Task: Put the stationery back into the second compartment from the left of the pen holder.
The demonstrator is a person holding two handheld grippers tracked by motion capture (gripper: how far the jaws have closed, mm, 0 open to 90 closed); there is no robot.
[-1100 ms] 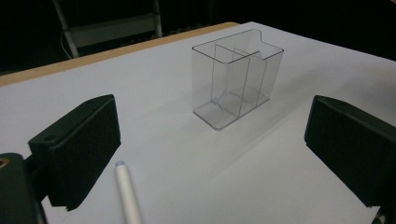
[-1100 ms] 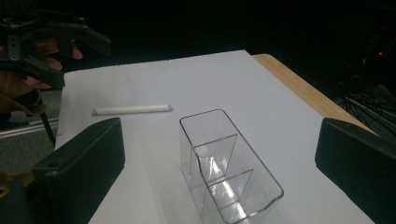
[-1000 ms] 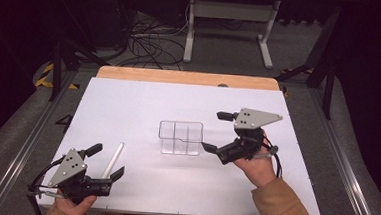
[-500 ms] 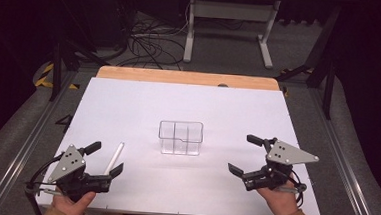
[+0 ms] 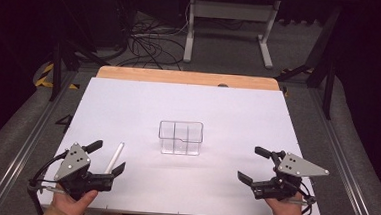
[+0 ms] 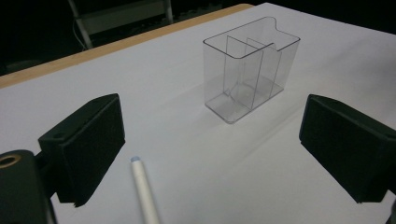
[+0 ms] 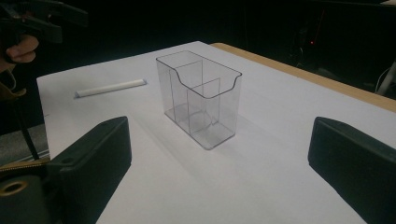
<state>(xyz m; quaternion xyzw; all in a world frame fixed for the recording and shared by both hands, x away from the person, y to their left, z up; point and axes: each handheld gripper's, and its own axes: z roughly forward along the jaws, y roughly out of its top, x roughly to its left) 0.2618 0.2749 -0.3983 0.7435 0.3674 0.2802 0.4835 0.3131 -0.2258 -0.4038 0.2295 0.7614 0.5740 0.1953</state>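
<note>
2 grippers, left gripper (image 5: pixel 106 157) and right gripper (image 5: pixel 254 165), rest low, agape, flanking clear box (image 5: pixel 180 137).

Dark room, grey floor (image 5: pixel 361 148), tangled cables (image 5: pixel 150 40)

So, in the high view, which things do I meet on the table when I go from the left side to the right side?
Left gripper → white pen, lying between its open jaws → clear divided container, standing in the middle of the white table → right gripper, open and holding nothing.
</note>
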